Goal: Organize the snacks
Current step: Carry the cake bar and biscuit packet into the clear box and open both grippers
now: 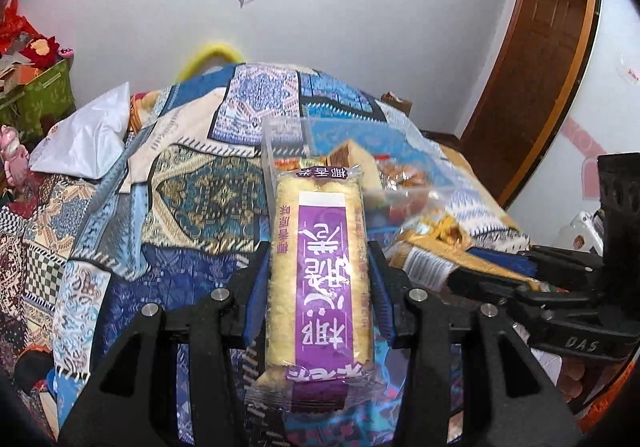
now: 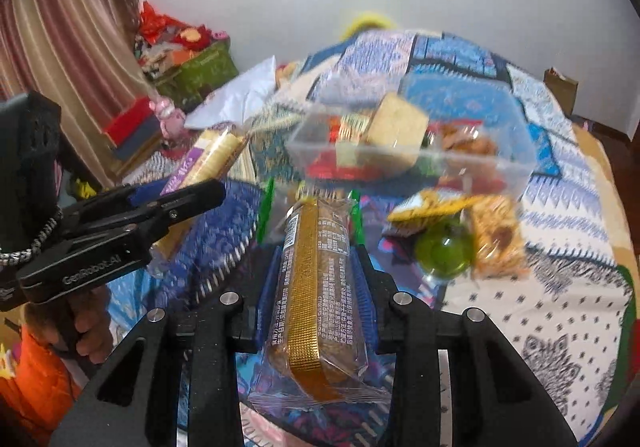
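My left gripper (image 1: 320,263) is shut on a yellow cake bar in a wrapper with a purple label (image 1: 320,271), held lengthwise above the patterned bedspread. My right gripper (image 2: 316,267) is shut on a brown cake in clear wrap with a gold strip (image 2: 316,287). Ahead stands a clear plastic box (image 2: 500,167) with several snacks inside. Loose on the cloth to its right lie a yellow packet (image 2: 432,207), an orange snack pack (image 2: 498,239) and a green jelly cup (image 2: 444,251). The left gripper (image 2: 224,175) with its purple-labelled bar (image 2: 208,159) shows at the left of the right wrist view.
A white pillow (image 1: 84,135) lies at the bed's far left. A green storage box (image 2: 200,71) and curtain (image 2: 60,39) stand at the left, a wooden door (image 1: 536,59) at the right. A person's hand (image 2: 88,331) grips the left handle.
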